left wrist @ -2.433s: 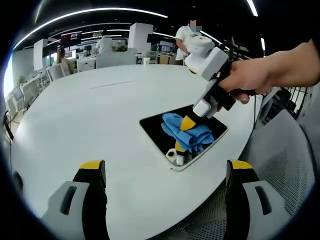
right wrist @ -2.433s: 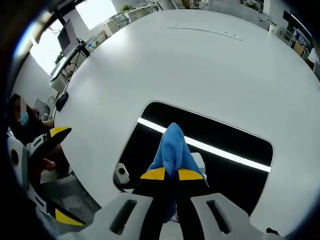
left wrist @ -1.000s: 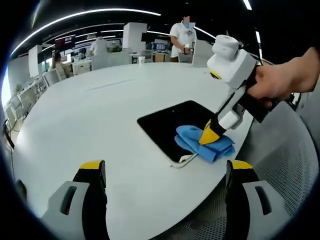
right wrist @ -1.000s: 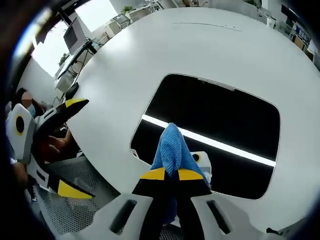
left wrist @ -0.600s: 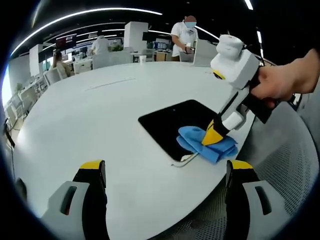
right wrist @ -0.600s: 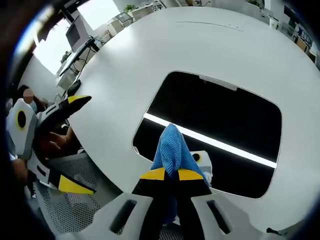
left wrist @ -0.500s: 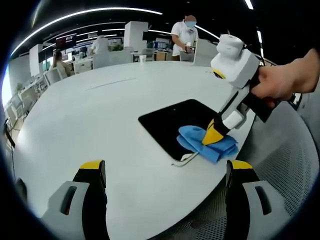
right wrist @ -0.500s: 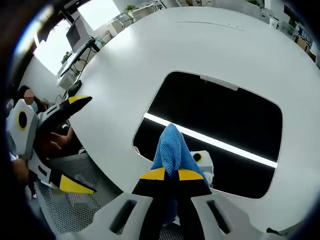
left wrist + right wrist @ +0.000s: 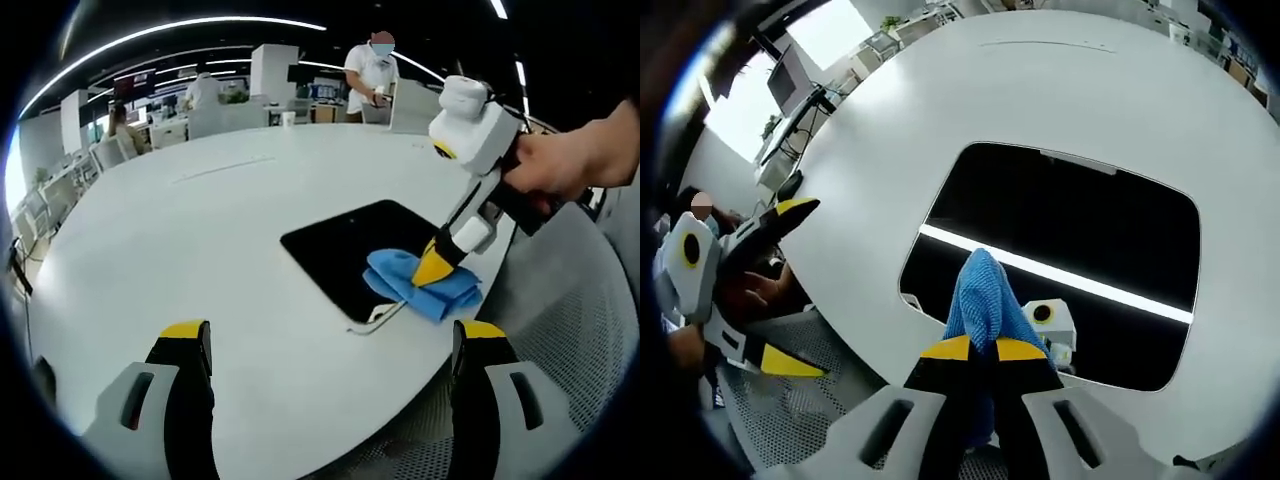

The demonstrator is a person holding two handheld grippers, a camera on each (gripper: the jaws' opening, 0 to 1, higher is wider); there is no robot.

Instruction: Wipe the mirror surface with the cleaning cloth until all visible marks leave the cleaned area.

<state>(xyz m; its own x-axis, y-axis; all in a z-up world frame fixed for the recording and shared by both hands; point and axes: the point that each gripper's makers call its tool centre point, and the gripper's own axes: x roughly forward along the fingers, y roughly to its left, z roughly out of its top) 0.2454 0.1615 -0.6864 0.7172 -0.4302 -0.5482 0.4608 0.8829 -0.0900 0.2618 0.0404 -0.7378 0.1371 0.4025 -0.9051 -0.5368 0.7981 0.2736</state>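
Pinching blue cloth (image 9: 985,295) on mirror (image 9: 1080,240), right gripper (image 9: 983,349) jaws shut; left gripper (image 9: 330,345) jaws spread.

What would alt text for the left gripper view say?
The right tongs, held in a hand, press a blue cloth on a dark mirror near the edge of a white table. The left tongs stand open below.

Dark rounded-rectangle mirror (image 9: 345,245) flat on white table, light strip reflected, blue cleaning cloth (image 9: 425,285) bunched on its near corner
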